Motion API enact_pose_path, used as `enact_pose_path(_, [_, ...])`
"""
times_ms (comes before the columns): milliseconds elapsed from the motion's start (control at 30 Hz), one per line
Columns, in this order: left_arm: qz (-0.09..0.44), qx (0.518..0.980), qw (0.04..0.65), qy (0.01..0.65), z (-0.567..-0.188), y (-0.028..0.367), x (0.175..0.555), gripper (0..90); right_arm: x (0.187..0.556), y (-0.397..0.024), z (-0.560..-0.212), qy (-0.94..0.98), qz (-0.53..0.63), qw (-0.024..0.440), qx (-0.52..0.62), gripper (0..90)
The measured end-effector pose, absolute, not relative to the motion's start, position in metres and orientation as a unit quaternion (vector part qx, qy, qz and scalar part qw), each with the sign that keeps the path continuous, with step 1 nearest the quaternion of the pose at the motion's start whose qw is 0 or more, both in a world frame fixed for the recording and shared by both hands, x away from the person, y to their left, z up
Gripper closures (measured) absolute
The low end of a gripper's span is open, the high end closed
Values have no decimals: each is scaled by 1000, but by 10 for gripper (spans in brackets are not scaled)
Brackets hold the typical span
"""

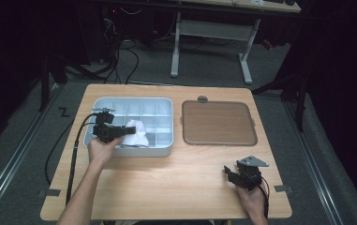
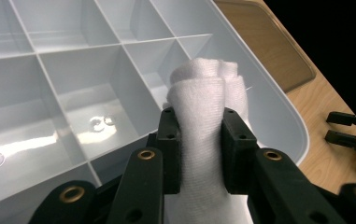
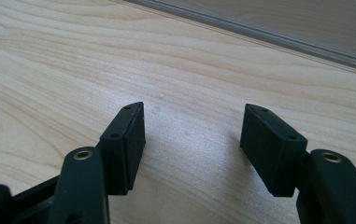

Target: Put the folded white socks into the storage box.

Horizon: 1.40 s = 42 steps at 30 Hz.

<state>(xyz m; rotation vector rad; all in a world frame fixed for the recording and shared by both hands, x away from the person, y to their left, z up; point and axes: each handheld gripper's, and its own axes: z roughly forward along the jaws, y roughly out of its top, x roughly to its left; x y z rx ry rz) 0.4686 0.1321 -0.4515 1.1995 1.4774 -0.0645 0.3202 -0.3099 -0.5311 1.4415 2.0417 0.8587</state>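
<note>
White cloth (image 2: 207, 116) pinched over compartment tray (image 2: 73, 70)

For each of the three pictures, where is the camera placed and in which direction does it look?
High view: sits above the person's side, looks forward and down on the table; both forearms, left gripper and right gripper show.
Left gripper view: rides on the left gripper, looks along its jaws, shut on a white cloth, into the tray.
Right gripper view: rides on the right gripper, looks along its open jaws at bare tabletop.
Shared: the high and left gripper views both show cloth, tray and lid.
</note>
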Motion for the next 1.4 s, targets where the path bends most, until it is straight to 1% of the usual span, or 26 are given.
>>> enact_pose_path(267, [-10, 526, 568, 633, -458, 132, 470, 728, 320, -310, -531, 749, 315, 246, 528, 409])
enact_pose_path(867, [38, 574, 539, 615, -467, 127, 466, 733, 320, -311, -531, 750, 317, 242, 528, 408])
enact_pose_path(1033, [59, 596, 525, 605, -470, 126, 464, 736, 321, -311, -531, 749, 317, 242, 528, 408])
enact_pose_path(1267, [70, 607, 517, 600, -471, 124, 463, 737, 321, -311, -531, 749, 317, 241, 529, 408])
enact_pose_path(1300, [72, 611, 513, 598, -472, 124, 462, 738, 321, -311, -531, 749, 317, 241, 529, 408])
enact_pose_path(1400, [83, 643, 483, 589, -484, 117, 460, 740, 321, -311, -531, 749, 318, 241, 529, 408])
